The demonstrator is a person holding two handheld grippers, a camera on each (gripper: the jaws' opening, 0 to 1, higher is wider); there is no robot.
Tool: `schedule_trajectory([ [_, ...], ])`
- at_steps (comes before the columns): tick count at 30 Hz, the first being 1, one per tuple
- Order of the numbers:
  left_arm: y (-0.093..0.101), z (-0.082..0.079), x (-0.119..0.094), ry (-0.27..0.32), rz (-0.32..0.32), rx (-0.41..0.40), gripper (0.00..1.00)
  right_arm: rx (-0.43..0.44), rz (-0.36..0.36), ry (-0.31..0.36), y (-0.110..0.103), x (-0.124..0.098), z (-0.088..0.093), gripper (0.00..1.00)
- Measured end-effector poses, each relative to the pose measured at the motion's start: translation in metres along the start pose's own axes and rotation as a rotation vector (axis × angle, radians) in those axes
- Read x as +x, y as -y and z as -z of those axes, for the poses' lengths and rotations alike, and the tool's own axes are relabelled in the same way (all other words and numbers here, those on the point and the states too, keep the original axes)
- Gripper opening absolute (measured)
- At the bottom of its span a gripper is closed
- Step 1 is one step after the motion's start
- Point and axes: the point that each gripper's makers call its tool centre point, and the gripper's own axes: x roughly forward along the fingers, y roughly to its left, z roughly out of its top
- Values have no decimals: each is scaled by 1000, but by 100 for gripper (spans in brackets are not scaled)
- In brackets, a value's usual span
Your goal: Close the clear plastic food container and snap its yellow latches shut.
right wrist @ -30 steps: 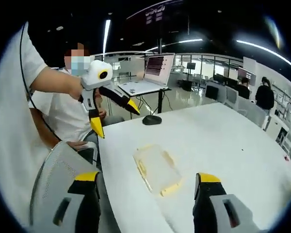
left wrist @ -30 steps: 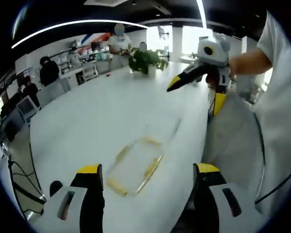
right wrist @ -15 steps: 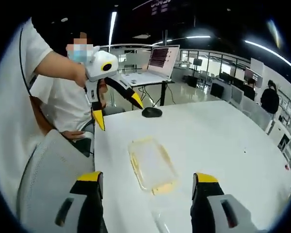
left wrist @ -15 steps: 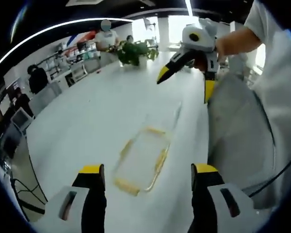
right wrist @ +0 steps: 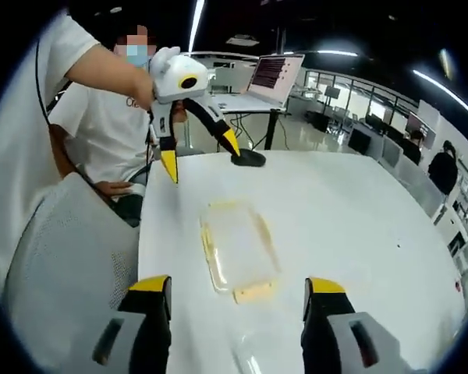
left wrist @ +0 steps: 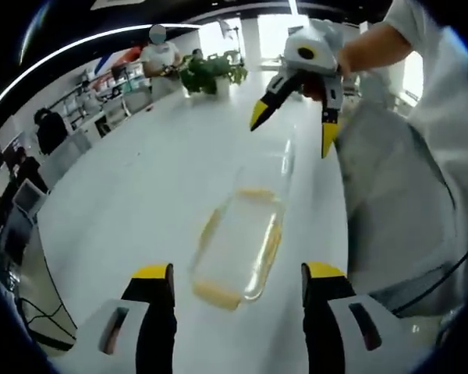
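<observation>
The clear plastic food container (left wrist: 238,245) lies flat on the white worktop (left wrist: 140,195), near the edge by the person's chair, its yellow latches (left wrist: 215,294) along the rim. Its long axis runs from one tool toward the other. In the left gripper view the left tool (left wrist: 238,282) hangs just short of the near end, jaws apart and empty; the right tool (left wrist: 290,128) hovers above the far end, also spread wide. The clear lid (left wrist: 269,167) appears to lie just beyond the container, under the right tool. The right gripper view gives the mirror picture: the container (right wrist: 235,248) straight ahead of the right tool (right wrist: 235,290), lengthwise. Both tools look about equally near, one per end.
</observation>
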Motion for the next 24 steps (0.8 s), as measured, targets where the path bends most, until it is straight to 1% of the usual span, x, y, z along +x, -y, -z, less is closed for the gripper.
schedule_trajectory([
  [1, 0, 0, 0, -2, 8, 2, 65, 1, -1, -1, 0, 0, 0, 67],
  [2, 0, 3, 2, -10, 14, 23, 64, -5, -1, -7, 1, 2, 1, 66],
  [4, -2, 11, 5, -44, 23, 47, 64, -11, -4, -16, 4, 4, 2, 63],
  [6, -4, 18, 7, -65, 26, 51, 63, -12, -7, -19, 5, 6, 3, 64],
  [8, -6, 22, 9, -74, 32, 55, 63, -29, -13, -39, 7, 8, 6, 64],
  [11, -5, 31, 13, -112, 54, 100, 62, -37, -19, -61, 11, 14, 11, 63],
  [14, -8, 35, 17, -127, 54, 106, 61, -46, -28, -92, 14, 19, 18, 63],
  [16, -11, 38, 20, -135, 54, 110, 60, -45, -34, -97, 15, 22, 19, 62],
  [19, -16, 44, 27, -162, 54, 129, 60, -44, -37, -106, 16, 26, 21, 61],
  [21, -17, 44, 29, -164, 61, 128, 59, -57, -41, -119, 15, 29, 24, 61],
  [24, -19, 46, 32, -175, 71, 154, 58, -65, -49, -129, 15, 33, 27, 61],
])
